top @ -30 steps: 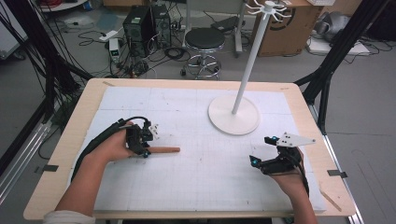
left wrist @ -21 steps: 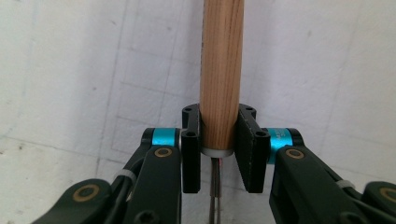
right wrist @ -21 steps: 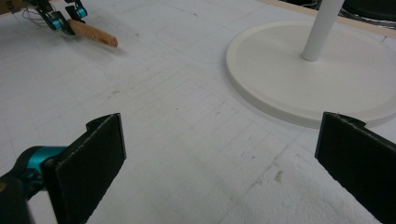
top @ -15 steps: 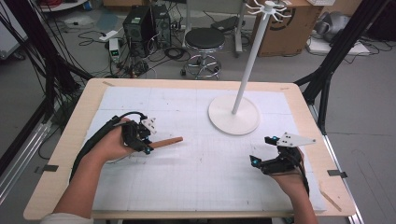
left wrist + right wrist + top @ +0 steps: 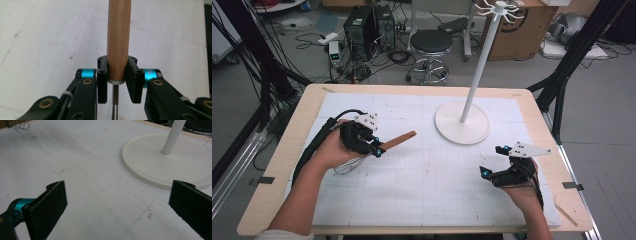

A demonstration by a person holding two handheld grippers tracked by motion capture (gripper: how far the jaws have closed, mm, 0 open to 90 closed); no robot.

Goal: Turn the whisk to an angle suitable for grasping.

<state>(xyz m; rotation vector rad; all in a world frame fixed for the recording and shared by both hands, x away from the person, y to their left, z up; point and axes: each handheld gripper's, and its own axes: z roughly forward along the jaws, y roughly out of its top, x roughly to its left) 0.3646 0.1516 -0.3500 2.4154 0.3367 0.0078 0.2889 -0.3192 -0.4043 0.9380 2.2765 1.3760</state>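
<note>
Holding a whisk by its wooden handle, the left gripper sits at the bench's 9 o'clock — jaws clamped. Probable step: transport toward the stand at 1 o'clock, calling for lift. Right gripper, at 4 o'clock — jaws wide, empty. No legible writing.
</note>
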